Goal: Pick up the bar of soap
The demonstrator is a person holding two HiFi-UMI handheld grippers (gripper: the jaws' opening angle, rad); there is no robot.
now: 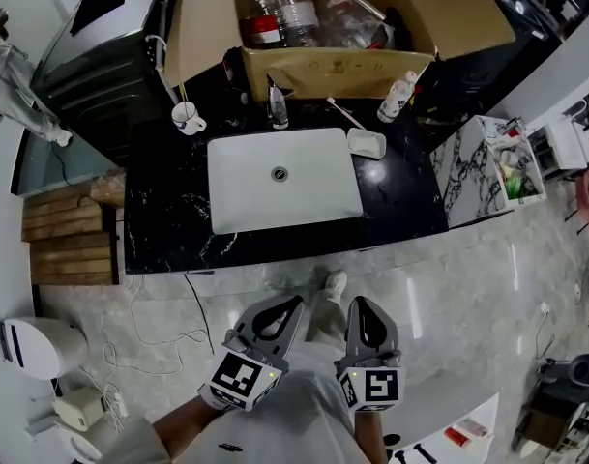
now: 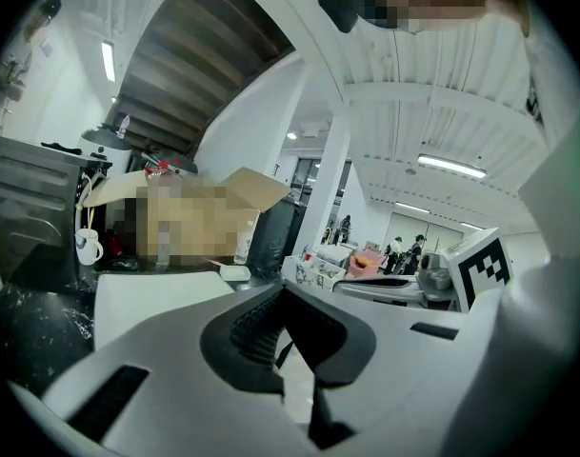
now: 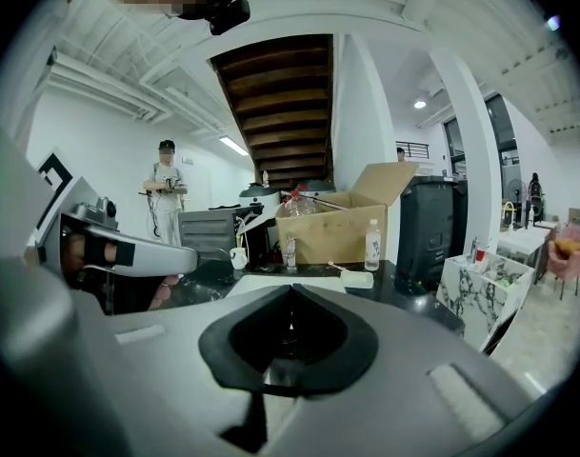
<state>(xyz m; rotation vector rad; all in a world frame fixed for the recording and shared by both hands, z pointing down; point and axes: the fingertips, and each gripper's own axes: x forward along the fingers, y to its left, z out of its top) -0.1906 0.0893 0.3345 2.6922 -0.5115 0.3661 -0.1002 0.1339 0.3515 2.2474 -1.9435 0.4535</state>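
Note:
A pale bar of soap lies in a white dish (image 1: 367,143) on the black counter (image 1: 168,220), just right of the white sink (image 1: 279,180). The dish shows small and far off in the left gripper view (image 2: 234,272) and in the right gripper view (image 3: 356,279). My left gripper (image 1: 292,304) and right gripper (image 1: 360,304) hang side by side over the marble floor, well short of the counter's front edge. Both point toward the sink. Each has its jaws closed tip to tip with nothing between them.
An open cardboard box (image 1: 333,17) with plastic bottles stands behind the sink. A mug (image 1: 188,119), a small dispenser (image 1: 278,109) and a white bottle (image 1: 397,95) line the counter's back. A marble side table (image 1: 483,172) stands right; wooden crates (image 1: 72,240) and cables (image 1: 168,341) lie left.

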